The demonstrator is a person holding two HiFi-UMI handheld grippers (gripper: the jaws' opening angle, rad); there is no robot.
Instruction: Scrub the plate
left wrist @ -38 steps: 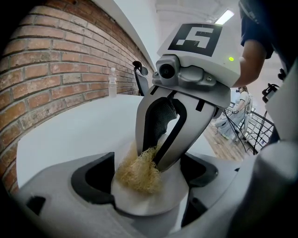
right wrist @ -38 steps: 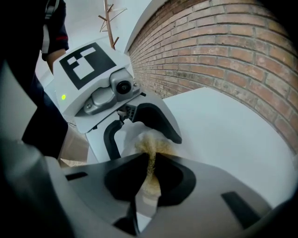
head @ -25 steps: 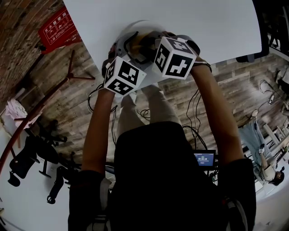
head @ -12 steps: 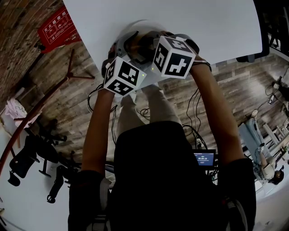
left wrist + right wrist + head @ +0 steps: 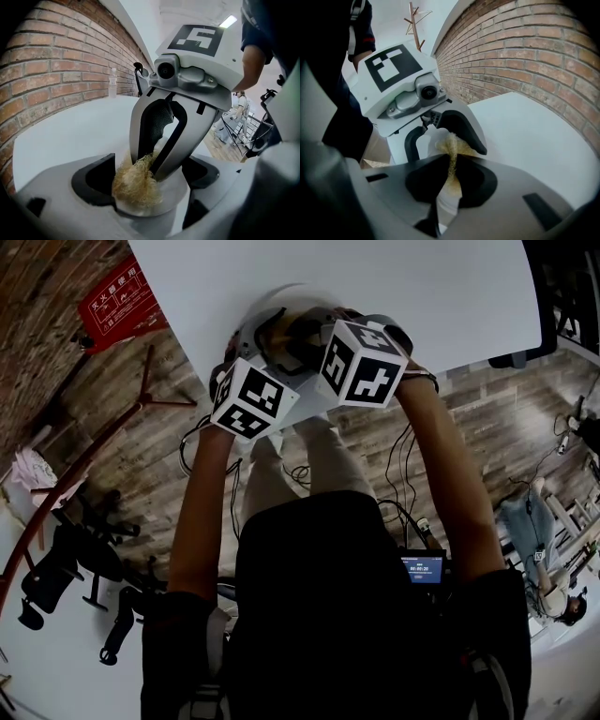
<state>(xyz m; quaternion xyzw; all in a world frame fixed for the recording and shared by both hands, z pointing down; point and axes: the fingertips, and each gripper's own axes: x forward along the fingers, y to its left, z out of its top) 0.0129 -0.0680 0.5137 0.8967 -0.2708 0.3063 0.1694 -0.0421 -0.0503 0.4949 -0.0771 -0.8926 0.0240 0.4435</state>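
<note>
At the white worktop's [image 5: 422,296] near edge, your left gripper's [image 5: 443,150] jaws grasp the plate [image 5: 173,197] and your right gripper's [image 5: 146,168] are clenched on the straw-coloured scrubber [image 5: 133,185] pressed against it (scrubbing, seemingly), so next sweep it firmly across the plate's face.

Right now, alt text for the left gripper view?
The right gripper, jaws shut on a tan fibrous scrubber, presses it onto a plate that the left gripper holds between its jaws. Behind them are a white table and a brick wall.
</note>
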